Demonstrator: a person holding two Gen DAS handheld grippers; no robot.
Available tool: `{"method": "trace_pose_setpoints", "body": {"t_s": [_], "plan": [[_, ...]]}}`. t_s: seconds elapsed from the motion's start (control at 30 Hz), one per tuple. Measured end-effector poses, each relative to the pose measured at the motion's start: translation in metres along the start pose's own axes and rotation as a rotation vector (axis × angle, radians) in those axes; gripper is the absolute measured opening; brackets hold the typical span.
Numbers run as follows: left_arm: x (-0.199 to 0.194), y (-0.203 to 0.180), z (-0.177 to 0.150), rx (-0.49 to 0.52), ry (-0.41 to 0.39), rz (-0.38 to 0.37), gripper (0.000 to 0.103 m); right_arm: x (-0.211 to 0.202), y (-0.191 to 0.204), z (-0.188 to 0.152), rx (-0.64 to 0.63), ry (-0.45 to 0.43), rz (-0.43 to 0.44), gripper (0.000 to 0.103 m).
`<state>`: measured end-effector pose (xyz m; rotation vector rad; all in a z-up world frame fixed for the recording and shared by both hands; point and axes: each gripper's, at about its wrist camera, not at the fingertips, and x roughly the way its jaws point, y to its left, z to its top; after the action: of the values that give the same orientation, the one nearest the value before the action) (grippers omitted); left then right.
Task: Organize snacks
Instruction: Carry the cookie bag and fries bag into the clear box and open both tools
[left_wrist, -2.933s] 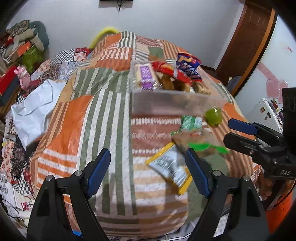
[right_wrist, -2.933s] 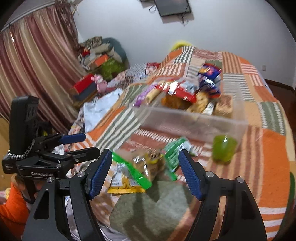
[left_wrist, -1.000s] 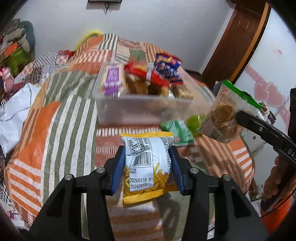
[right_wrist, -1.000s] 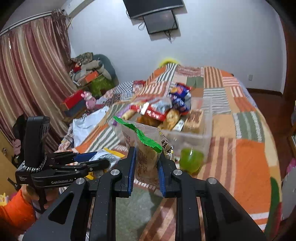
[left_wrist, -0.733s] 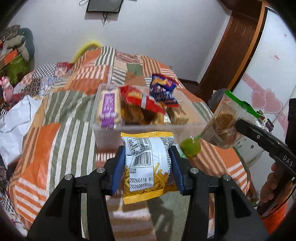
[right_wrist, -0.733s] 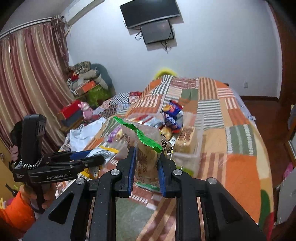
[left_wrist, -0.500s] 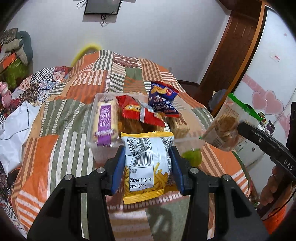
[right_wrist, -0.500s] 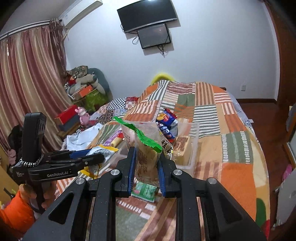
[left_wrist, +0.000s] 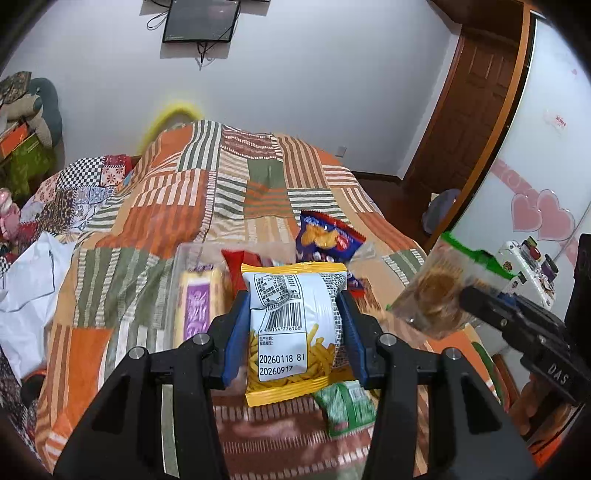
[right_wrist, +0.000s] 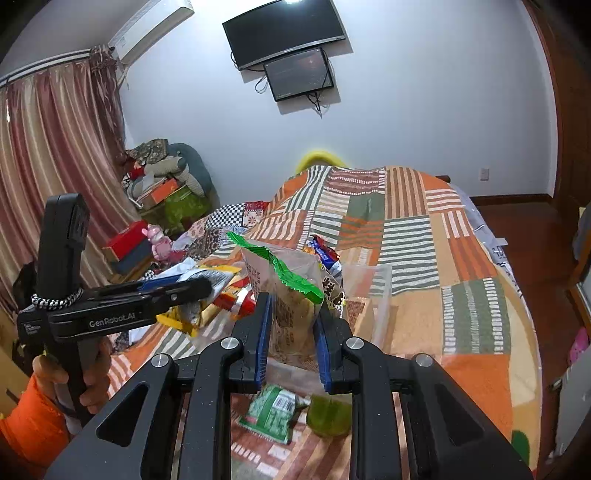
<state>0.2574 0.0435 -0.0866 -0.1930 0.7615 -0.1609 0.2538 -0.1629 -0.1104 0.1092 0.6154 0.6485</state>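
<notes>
The clear bin (left_wrist: 177, 258) is largely hidden behind the yellow-edged fries packet (left_wrist: 293, 328) clamped in the left gripper (left_wrist: 291, 328). The green-topped biscuit bag (right_wrist: 291, 299) is pinched by the right gripper (right_wrist: 291, 332), above a patchwork bedspread (right_wrist: 424, 236).

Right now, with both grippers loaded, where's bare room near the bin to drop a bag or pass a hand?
Crowded: the clear bin is stacked with packets, and its near side holds the green packet and green cup. Free: bare quilt right of the bin, the stretch beyond it toward the wall, and the striped patch left of the bin.
</notes>
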Motion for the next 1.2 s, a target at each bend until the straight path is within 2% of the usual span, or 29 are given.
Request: {"method": "trace_pose_setpoints", "body": {"t_s": [0.23, 0.4, 0.7, 0.87, 1.0, 1.2], "plan": [[0.030, 0.001, 0.016, -0.011, 0.022, 0.022, 0.047, 0.024, -0.006, 0.005, 0.013, 0.026, 0.024, 0.020], [0.052, 0.004, 0.027, -0.020, 0.040, 0.036, 0.047, 0.046, -0.008, 0.000, 0.007, 0.076, 0.039, 0.020], [0.079, 0.007, 0.028, -0.002, 0.084, 0.050, 0.047, 0.068, -0.017, 0.003, 0.031, 0.101, 0.046, 0.020], [0.079, 0.011, 0.028, -0.009, 0.097, 0.064, 0.048, 0.075, -0.011, 0.002, -0.002, 0.115, 0.047, 0.021], [0.075, 0.015, 0.028, -0.024, 0.097, 0.063, 0.057, 0.082, -0.006, 0.002, -0.016, 0.131, 0.049, 0.022], [0.055, 0.021, 0.027, -0.046, 0.072, 0.061, 0.061, 0.093, -0.007, -0.005, -0.012, 0.182, 0.064, 0.025]]}}
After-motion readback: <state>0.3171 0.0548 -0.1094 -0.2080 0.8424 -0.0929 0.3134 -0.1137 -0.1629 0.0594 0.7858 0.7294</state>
